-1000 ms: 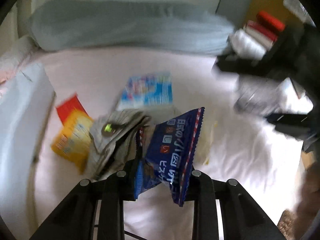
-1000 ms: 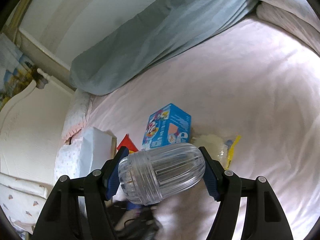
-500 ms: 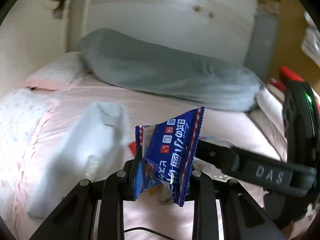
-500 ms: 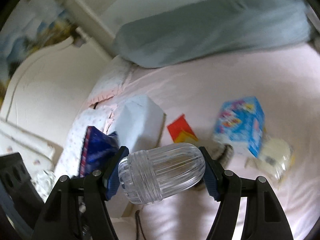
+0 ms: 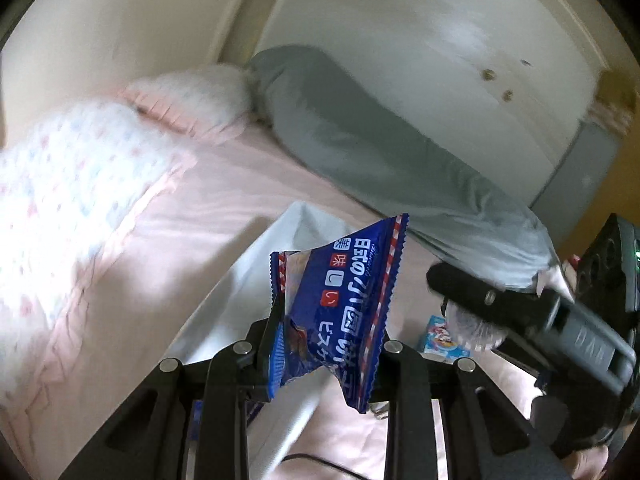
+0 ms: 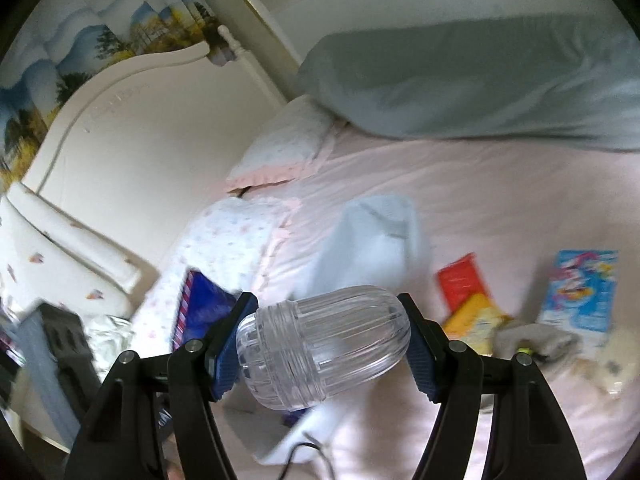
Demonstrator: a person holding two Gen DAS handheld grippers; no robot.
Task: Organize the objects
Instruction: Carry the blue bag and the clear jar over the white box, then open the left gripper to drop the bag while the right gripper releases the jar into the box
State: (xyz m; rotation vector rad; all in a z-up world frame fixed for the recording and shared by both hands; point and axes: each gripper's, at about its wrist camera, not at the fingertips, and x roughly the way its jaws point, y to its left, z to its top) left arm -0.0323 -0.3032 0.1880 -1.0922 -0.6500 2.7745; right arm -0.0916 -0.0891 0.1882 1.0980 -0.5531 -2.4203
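Blue snack pkt [image 5: 340,304] upright; clear ribbed jar [image 6: 324,346] sideways.

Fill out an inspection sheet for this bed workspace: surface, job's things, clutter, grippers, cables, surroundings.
Surface: pink bed sheet, wrinkled.
Job's things: blue snack packet; clear ribbed jar; white box; cartoon box; red and yellow packets.
Clutter: grey crumpled item beside the cartoon box.
Grippers: left hand-held gripper shut on the snack packet; right hand-held gripper shut on the jar.
Cables: thin black cable on the sheet.
Surroundings: grey bolster, dotted pillows, white headboard.
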